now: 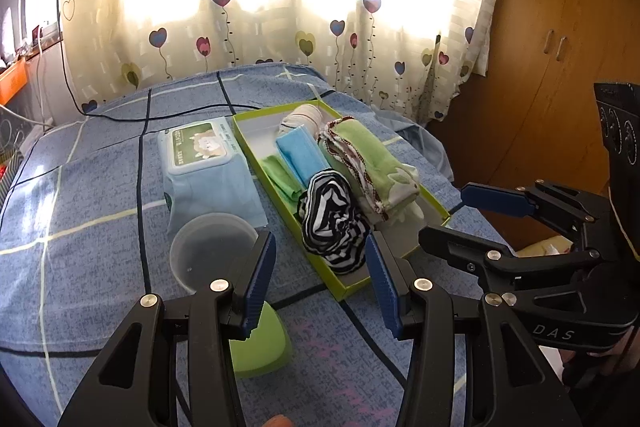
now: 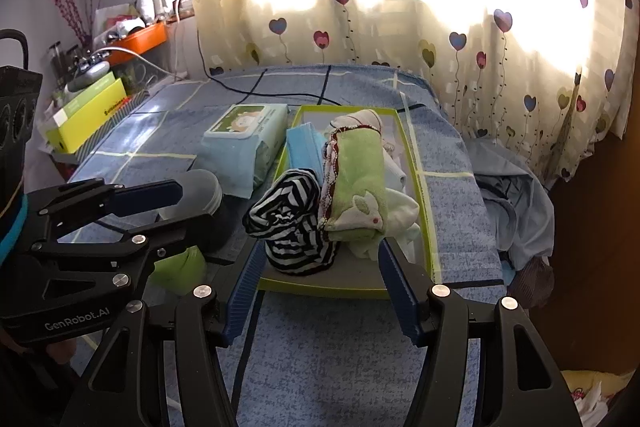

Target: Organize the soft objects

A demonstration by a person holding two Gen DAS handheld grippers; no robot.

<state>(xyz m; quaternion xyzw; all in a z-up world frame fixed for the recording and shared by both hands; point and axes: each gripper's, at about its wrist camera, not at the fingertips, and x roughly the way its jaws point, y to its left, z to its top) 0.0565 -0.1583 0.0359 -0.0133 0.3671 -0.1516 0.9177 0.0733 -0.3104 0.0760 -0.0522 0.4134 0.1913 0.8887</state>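
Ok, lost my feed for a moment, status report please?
Left tool open, empty. Right tool open, empty. Striped cloth and green towel sit in the green box. Clear tub beside the box, path unobstructed.

Rolled cloths point(image 1: 362, 163) packed in green-rimmed tray point(image 1: 340, 289)

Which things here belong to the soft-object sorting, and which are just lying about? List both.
Part of the job:
green tray
striped cloth
green towel
blue cloth
white roll

Lying about:
wipes pack
clear plastic tub
green lid
black cable
orange shelf clutter
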